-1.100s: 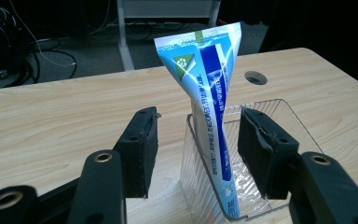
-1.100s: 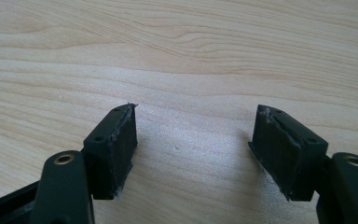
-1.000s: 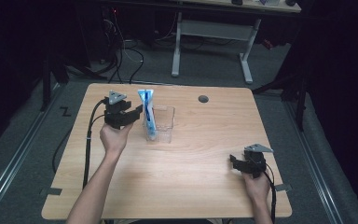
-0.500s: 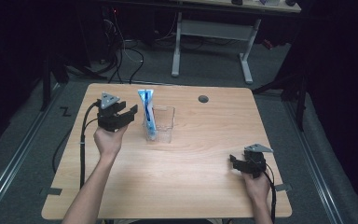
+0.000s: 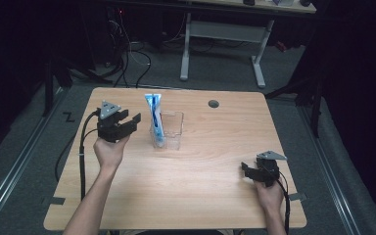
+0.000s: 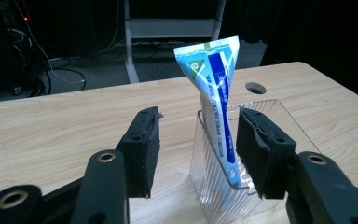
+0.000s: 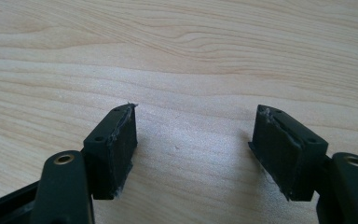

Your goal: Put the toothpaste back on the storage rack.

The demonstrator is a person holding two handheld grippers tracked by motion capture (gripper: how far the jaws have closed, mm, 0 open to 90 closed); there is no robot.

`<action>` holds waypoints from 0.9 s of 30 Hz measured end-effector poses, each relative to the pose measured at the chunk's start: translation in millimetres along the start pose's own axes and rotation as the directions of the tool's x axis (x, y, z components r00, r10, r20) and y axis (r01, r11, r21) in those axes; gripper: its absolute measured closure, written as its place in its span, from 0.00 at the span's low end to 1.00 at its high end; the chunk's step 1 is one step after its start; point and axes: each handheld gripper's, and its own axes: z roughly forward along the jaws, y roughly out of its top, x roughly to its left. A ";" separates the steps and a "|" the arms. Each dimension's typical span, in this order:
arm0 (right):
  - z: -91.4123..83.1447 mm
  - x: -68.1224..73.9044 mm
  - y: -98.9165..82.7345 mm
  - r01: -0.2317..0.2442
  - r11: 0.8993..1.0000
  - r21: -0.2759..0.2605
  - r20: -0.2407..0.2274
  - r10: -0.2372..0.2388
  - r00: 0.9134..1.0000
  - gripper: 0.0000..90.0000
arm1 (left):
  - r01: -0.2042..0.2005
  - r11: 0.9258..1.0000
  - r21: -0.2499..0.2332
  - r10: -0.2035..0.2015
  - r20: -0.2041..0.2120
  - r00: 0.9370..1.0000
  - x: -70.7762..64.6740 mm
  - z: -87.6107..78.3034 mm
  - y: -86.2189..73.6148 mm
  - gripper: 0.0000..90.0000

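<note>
High view shows a blue-and-white toothpaste tube (image 5: 155,120) standing nearly upright in a clear ribbed plastic container (image 5: 172,131) near the middle of the wooden table (image 5: 186,196), toward its far side. The tube rests against the container's left wall, its flat crimped end upward and rising well above the rim. In the left gripper view the tube (image 6: 216,102) leans slightly, its lower end down inside the clear container (image 6: 279,121), and the crimped end carries a green mark on white.

Just to the left of the container, the left gripper (image 5: 127,122) is held above the table in the person's left hand (image 5: 108,152). Its jaws are spread wide and hold nothing; in its own view the left gripper (image 6: 198,149) has the container's near corner and the tube between the two pads without touching them.

Well apart, near the table's front right corner, the right gripper (image 5: 247,171) sits low over the wood in the right hand (image 5: 270,196). Seen in its own view, the right gripper (image 7: 193,149) has jaws wide apart and empty, with bare wood grain between them.

A small round grommet hole (image 5: 213,104) lies at the far edge.
</note>
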 end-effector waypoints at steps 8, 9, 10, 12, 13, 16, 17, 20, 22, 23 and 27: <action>0.0 0.0 0.0 0.000 1.000 0.000 0.000 0.000 1.000 0.34 | 0.014 1.000 0.000 -0.014 -0.020 1.000 8.3 -9.7 -8.9 0.55; 0.0 0.0 0.0 0.000 1.000 0.000 0.000 0.000 1.000 0.34 | 0.021 1.000 0.002 -0.020 -0.018 1.000 9.2 -10.5 -9.5 0.55; 0.0 0.0 0.0 0.000 1.000 0.000 0.000 0.000 1.000 0.34 | 0.037 0.999 0.001 -0.037 -0.008 0.999 10.8 -11.7 -10.5 0.55; 0.0 0.0 0.0 0.000 1.000 0.000 0.000 0.000 1.000 0.34 | 0.051 0.999 -0.002 -0.051 -0.004 0.999 12.6 -14.3 -11.6 0.55; 0.0 0.0 0.0 0.000 1.000 0.000 0.000 0.000 1.000 0.34 | 0.046 0.999 -0.001 -0.046 -0.008 0.999 12.9 -15.5 -11.9 0.55; 0.0 0.0 0.0 0.000 1.000 0.000 0.000 0.000 1.000 0.34 | 0.048 0.999 -0.004 -0.048 -0.006 0.999 13.9 -19.8 -13.0 0.55; 0.0 0.0 0.0 0.000 1.000 0.000 0.000 0.000 1.000 0.34 | 0.050 0.999 -0.007 -0.050 -0.006 0.999 14.2 -21.1 -13.2 0.55; 0.0 0.0 0.0 0.000 1.000 0.000 0.000 0.000 1.000 0.34 | 0.047 0.999 -0.007 -0.047 -0.005 0.999 14.5 -24.2 -13.7 0.55; 0.1 -0.2 0.0 0.003 1.000 -0.001 0.000 -0.003 1.000 0.34 | 0.047 0.999 -0.006 -0.047 -0.003 0.999 14.3 -25.6 -14.1 0.55; 0.0 0.0 0.0 0.000 1.000 0.000 0.000 0.000 1.000 0.34 | 0.047 0.999 -0.004 -0.047 -0.001 0.999 14.2 -26.0 -14.3 0.55; 0.0 0.0 0.0 0.000 1.000 0.000 0.000 0.000 1.000 0.34 | 0.042 0.999 0.007 -0.042 0.003 0.999 14.0 -28.4 -16.5 0.55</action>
